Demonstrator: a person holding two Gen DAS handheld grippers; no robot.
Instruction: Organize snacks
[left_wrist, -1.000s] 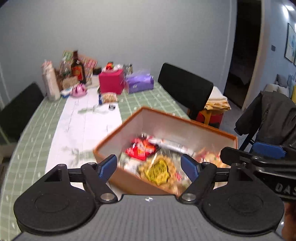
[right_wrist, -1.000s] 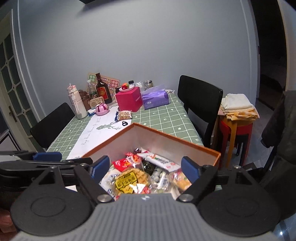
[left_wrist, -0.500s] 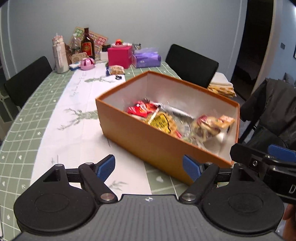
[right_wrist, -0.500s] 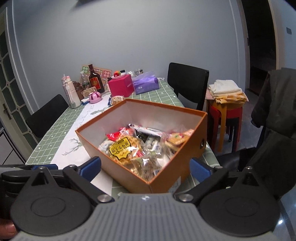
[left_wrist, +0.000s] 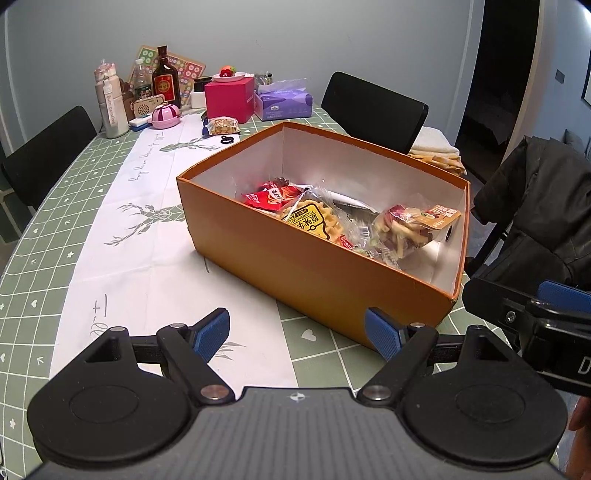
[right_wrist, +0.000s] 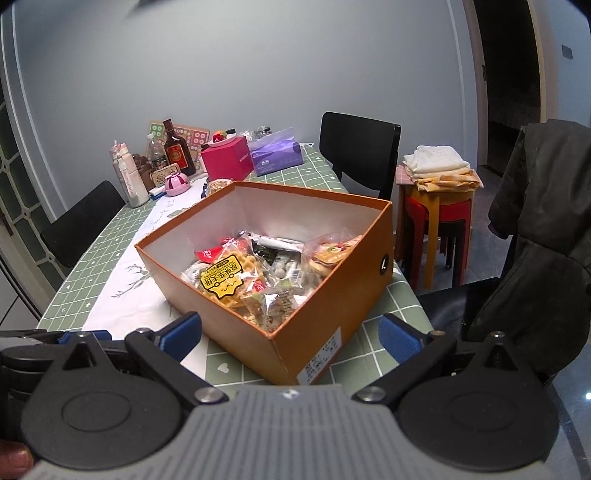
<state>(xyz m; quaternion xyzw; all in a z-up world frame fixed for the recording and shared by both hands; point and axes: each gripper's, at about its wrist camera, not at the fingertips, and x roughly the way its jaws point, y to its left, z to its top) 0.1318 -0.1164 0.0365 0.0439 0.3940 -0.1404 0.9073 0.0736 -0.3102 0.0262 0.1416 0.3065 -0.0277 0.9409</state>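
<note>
An orange cardboard box (left_wrist: 314, 266) (right_wrist: 354, 280) with a white inside sits on the green checked tablecloth. It holds several snack packs: a waffle pack with a yellow label (left_wrist: 310, 221) (right_wrist: 225, 280), a red packet (left_wrist: 269, 195) and a bag of mixed chips (left_wrist: 410, 225). My left gripper (left_wrist: 297, 332) is open just short of the box's long near wall, with nothing between its blue pads. My right gripper (right_wrist: 291, 336) is open in front of the box's near corner, also holding nothing. Each gripper shows at the edge of the other's view.
At the table's far end stand bottles (left_wrist: 166, 79), a pink box (left_wrist: 229, 99), a purple tissue pack (left_wrist: 282, 101) and a small snack bag (left_wrist: 221, 125). Black chairs (right_wrist: 358, 147) flank the table. A dark jacket (right_wrist: 543, 229) hangs at right, beside stacked stools with folded cloths (right_wrist: 439, 166).
Both grippers have drawn back and down from over the box, so it now lies ahead of the fingers. The jaws of both, above all the right, stand wider than a second ago.
</note>
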